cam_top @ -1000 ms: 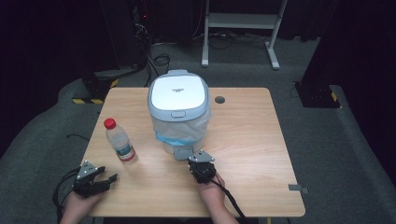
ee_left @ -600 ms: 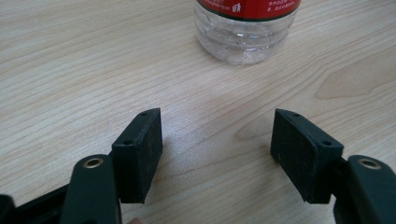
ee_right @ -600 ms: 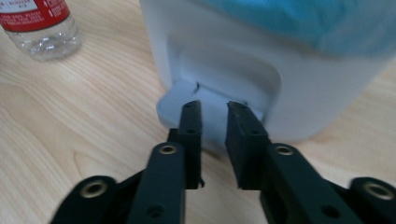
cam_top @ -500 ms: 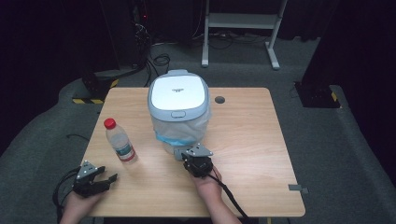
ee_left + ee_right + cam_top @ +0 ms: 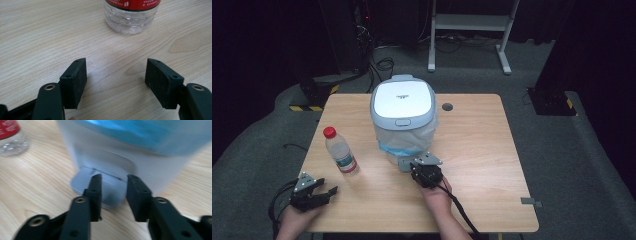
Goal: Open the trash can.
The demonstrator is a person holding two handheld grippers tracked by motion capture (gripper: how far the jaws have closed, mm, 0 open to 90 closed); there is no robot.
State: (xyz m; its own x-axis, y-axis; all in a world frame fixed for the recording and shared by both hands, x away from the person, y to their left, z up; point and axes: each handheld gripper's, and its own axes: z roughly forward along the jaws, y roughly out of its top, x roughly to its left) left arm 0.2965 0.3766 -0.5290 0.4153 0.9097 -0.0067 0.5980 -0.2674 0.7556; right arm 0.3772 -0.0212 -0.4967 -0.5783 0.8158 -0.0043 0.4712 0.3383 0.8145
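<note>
Hand-held gripper on the left rests low at the surface's near-left corner, jaws moderately apart w/ nothing btwn them. Clear plastic water bottle w/ red cap and red label stands upright just ahead of it, not touching. White pedal bin w/ grey lid and blue-edged liner bag stands mid-surface. Right hand-held gripper is at the bin's base; jaws have just been opening, now narrowly apart either side of the grey foot pedal, no clear squeeze.
</note>
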